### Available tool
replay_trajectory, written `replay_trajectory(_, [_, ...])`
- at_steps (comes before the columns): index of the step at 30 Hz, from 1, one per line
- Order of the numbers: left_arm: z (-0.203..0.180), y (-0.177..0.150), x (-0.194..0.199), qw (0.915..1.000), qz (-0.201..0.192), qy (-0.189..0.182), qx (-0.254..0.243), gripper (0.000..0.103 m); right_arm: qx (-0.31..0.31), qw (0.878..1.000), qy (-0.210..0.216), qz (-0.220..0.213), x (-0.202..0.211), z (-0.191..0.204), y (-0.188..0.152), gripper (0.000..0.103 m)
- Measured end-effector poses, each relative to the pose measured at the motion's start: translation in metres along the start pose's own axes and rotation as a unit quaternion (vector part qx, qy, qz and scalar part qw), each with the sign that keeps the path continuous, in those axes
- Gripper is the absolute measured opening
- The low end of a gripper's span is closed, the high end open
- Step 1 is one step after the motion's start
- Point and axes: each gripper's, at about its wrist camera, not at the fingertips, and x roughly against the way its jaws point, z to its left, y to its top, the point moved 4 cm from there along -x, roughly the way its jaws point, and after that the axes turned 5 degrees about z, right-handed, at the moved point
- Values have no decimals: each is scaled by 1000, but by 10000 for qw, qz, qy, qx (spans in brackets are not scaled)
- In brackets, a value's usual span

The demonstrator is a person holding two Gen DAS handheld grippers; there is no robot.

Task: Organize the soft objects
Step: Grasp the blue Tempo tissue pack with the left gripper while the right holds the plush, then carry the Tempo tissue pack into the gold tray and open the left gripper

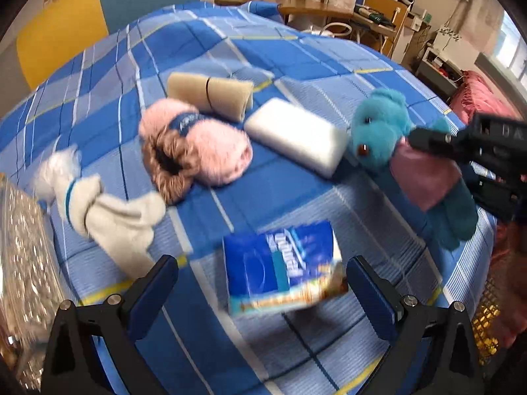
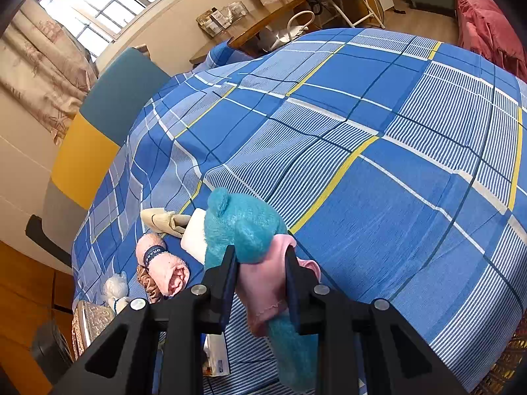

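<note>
At 9 o'clock we see a white plush toy (image 1: pixel 98 207), blurred. Our left gripper (image 1: pixel 260 283) stands wide open around the blurred tissue pack (image 1: pixel 283 266). At 3 o'clock the right gripper (image 2: pixel 260 283) clamps the teal bear (image 2: pixel 243 223), legs hidden.

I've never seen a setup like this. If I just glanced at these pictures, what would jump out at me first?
Probably the bright turquoise teddy bear in its pink top, pinched at the middle by the right gripper over a blue checked bedspread. Next, the left gripper, wide open and empty, poised above a blue tissue pack near the bed's front edge. Behind lie a rolled pink towel and a white foam block.
</note>
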Motion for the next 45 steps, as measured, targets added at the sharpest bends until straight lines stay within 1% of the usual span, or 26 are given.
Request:
replay_trajectory(3, [-1,-2,-4,9999,0,101,47,103,49,10000,-15,8,0,1,0,26])
replay_trajectory(5, [-2,0,-8,9997,44,-7,241,103,84,10000,-18,16,-1,3,-1,26])
replay_trajectory(6, [-4,2,-11,9996,61,-17,267,103,110,9999,-27,25,-1,4,-1,26])
replay_trajectory(7, [-4,2,-14,9996,75,56,266,103,137,9999,-37,35,-2,4,-1,26])
replay_trajectory(8, [-4,-1,-18,9993,115,185,301,100,157,9999,-48,42,-2,5,-1,26])
replay_trajectory(9, [-2,-4,-20,9991,129,149,365,87,183,9998,-55,50,-3,6,-1,26])
replay_trajectory(10, [0,-8,-21,9989,141,43,440,81,213,9997,-62,58,-3,6,-2,26])
replay_trajectory(11, [2,-12,-17,9991,11,121,415,75,253,9996,-79,68,-4,7,-2,26])
replay_trajectory(12, [2,-14,-15,9992,-47,185,362,74,293,9995,-89,76,-4,9,-2,26])
replay_trajectory(14, [6,-22,-9,9993,-96,103,356,74,366,9992,-88,93,-5,11,-3,26])
replay_trajectory(17, [14,-36,2,9987,-194,67,468,74,400,9991,-73,88,-6,12,-3,26])
replay_trajectory(19, [18,-46,11,9982,-277,-21,536,74,400,9992,-53,81,-6,12,-3,26])
replay_trajectory(22, [21,-69,27,9978,-360,-66,550,74,463,9989,16,53,-4,15,-4,26])
replay_trajectory(25, [22,-86,39,9978,-420,50,513,74,620,9980,38,79,-5,21,-5,26])
replay_trajectory(27, [23,-91,45,9974,-475,65,544,74,771,9970,27,104,-6,26,-8,26])
replay_trajectory(28, [25,-96,50,9970,-507,132,564,74,825,9965,26,104,-6,28,-8,26])
replay_trajectory(29, [28,-102,58,9962,-560,293,592,74,891,9960,44,108,-6,31,-9,26])
replay_trajectory(33, [42,-120,84,9925,-777,715,613,74,1175,9929,38,192,-8,40,-16,26])
replay_trajectory(35, [55,-130,100,9896,-904,893,672,74,1290,9915,37,183,-7,44,-18,26])
replay_trajectory(37, [66,-138,115,9863,-1023,1041,774,74,1369,9904,41,167,-6,46,-20,26])
replay_trajectory(40, [88,-152,132,9812,-1132,1233,958,74,1526,9881,-63,156,-7,50,-23,26])
replay_trajectory(45, [124,-175,158,9724,-1276,1453,1306,74,1756,9842,-170,136,-7,57,-27,26])
